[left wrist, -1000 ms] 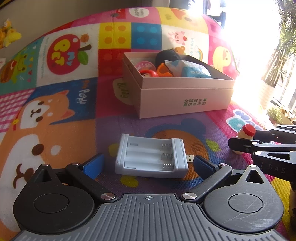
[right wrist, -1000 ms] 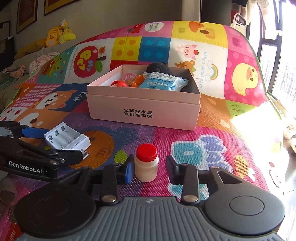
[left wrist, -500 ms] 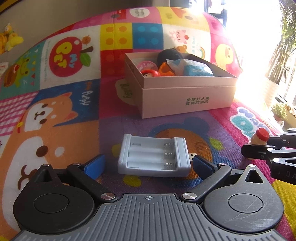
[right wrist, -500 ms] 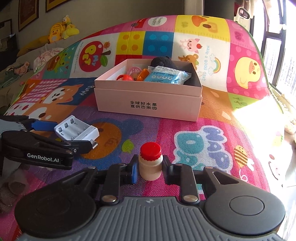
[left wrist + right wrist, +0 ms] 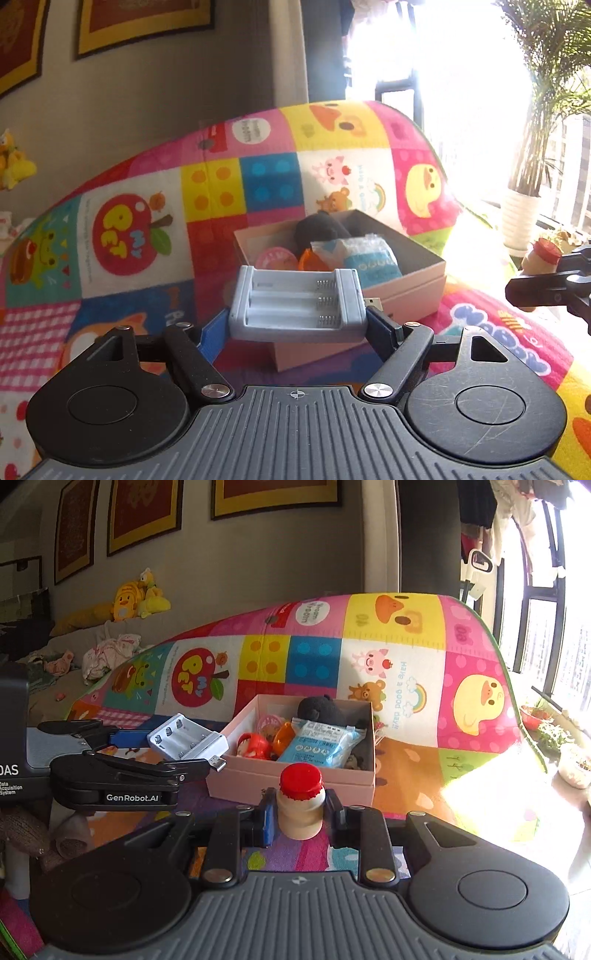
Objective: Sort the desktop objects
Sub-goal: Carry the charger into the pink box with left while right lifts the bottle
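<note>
A pale blue battery charger [image 5: 297, 306] hangs above the mat, level with the box's near corner. My left gripper [image 5: 297, 328] has its jaws closing, and the blue pads press on the charger's two ends. From the right wrist view the charger [image 5: 188, 738] floats left of the pink box [image 5: 243, 786]. My right gripper [image 5: 301, 819] is shut on a small cream bottle with a red cap [image 5: 301, 808], held upright off the mat just in front of the box. That bottle [image 5: 543, 256] shows at the right edge of the left wrist view.
The open pink box [image 5: 417, 291] holds a black plush [image 5: 319, 709], a blue-white packet [image 5: 319, 744], an orange piece and a red toy. A colourful play mat [image 5: 406, 686] lies underneath. Yellow plush toys [image 5: 136, 598] sit at the back left; potted plants [image 5: 521, 218] stand by the window.
Both grippers rose. The left jaws narrowed onto the charger and lifted it off the mat. The bottle went up in the right gripper, and both views tilted up toward the wall.
</note>
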The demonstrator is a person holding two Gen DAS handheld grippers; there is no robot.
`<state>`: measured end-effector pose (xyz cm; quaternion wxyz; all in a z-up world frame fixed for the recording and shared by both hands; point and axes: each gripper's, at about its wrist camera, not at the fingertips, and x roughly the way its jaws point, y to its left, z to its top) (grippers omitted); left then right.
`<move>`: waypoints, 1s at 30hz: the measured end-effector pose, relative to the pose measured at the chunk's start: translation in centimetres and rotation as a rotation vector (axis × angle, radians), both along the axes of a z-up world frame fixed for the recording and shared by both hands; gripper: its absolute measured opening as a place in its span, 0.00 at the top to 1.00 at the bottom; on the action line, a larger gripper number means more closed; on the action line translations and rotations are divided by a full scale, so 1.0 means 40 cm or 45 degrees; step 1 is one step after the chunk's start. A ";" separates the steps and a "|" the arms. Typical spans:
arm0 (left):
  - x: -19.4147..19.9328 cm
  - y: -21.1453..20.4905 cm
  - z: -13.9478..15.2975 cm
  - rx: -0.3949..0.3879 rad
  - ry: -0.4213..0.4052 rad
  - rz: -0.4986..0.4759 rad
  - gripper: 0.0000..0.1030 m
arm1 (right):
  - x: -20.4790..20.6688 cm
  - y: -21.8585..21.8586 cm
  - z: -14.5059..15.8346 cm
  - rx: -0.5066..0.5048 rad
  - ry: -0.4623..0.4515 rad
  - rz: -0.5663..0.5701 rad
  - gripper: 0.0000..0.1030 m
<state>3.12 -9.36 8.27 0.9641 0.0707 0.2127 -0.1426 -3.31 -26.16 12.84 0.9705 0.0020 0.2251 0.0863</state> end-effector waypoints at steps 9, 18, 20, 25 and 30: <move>0.210 -0.085 -0.055 0.012 0.075 0.019 0.20 | 0.041 -0.019 -0.010 0.014 0.035 -0.055 0.75; 0.088 0.025 -0.080 -0.087 -0.006 0.048 0.04 | 0.101 -0.012 -0.045 -0.038 0.131 -0.101 0.75; 0.058 0.062 -0.100 -0.102 0.013 0.095 0.03 | 0.129 0.001 -0.048 -0.037 0.155 -0.087 0.75; 0.056 0.130 -0.151 -0.208 0.122 0.160 0.03 | 0.261 0.064 -0.032 -0.029 0.212 -0.030 0.75; 0.064 0.160 -0.168 -0.286 0.138 0.173 0.03 | 0.444 0.139 -0.023 0.001 0.308 -0.001 0.75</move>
